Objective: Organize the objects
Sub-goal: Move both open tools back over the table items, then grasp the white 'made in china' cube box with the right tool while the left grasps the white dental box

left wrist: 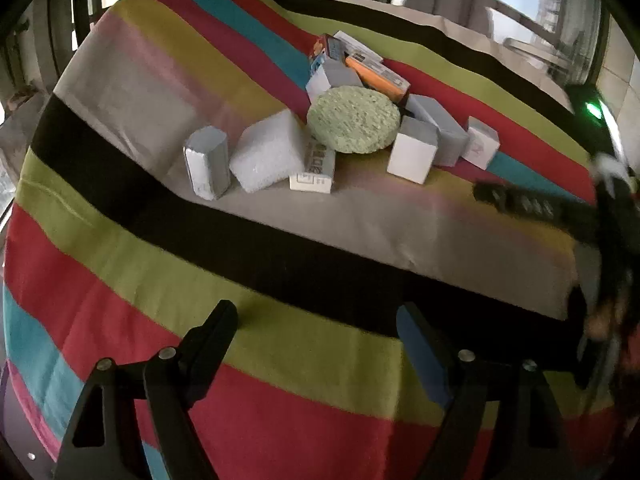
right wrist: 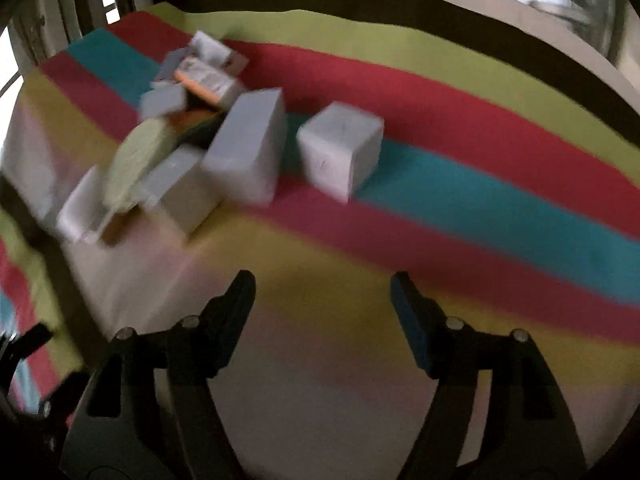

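A pile of small boxes lies on a striped cloth [left wrist: 280, 344]. A round green sponge [left wrist: 353, 119] leans on top, with a white foam block [left wrist: 267, 156], a grey-white box [left wrist: 207, 162], a white cube [left wrist: 413, 149] and an orange box [left wrist: 380, 76] around it. My left gripper [left wrist: 316, 322] is open and empty, well short of the pile. My right gripper [right wrist: 323, 292] is open and empty; a white cube [right wrist: 340, 151] and a long grey box [right wrist: 248, 148] lie ahead of it. The green sponge [right wrist: 138, 162] is at left. The right gripper also shows blurred in the left wrist view [left wrist: 520, 200].
The striped cloth [right wrist: 480, 200] covers the whole table and hangs over its edges. Windows and railings stand behind the table [left wrist: 520, 20]. The right wrist view is motion-blurred.
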### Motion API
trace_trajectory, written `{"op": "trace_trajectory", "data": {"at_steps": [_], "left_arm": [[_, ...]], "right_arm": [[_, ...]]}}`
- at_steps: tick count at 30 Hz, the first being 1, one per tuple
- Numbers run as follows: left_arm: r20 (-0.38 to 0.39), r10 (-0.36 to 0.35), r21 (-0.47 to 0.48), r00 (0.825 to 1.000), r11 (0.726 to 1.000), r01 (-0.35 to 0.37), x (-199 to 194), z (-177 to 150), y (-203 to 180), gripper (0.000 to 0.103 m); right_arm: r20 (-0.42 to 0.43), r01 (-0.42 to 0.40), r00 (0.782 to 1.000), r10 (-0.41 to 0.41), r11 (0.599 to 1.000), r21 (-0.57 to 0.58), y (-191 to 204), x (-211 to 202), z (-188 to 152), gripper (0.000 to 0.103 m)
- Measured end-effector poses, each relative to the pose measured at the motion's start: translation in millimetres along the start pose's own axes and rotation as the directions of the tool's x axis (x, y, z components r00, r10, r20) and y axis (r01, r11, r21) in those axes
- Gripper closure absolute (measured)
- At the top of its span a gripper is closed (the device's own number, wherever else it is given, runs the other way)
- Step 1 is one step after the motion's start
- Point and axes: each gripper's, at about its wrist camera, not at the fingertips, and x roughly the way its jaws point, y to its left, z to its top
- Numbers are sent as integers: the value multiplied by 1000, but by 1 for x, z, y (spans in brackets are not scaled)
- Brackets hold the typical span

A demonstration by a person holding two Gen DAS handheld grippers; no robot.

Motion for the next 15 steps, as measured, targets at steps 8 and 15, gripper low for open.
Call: {"op": "trace_trajectory", "data": {"at_steps": [8,15], "left_arm": [[-7,27,36,1000,999,-27,10,9,0,18],[-22,57,15,998,998,-56,32,38,3,17]], "right_arm": [[-6,-3,1000,3,999,-54,-13,54,66,21],[-7,-16,1000,16,998,-57,-12,30,43,45]]}}
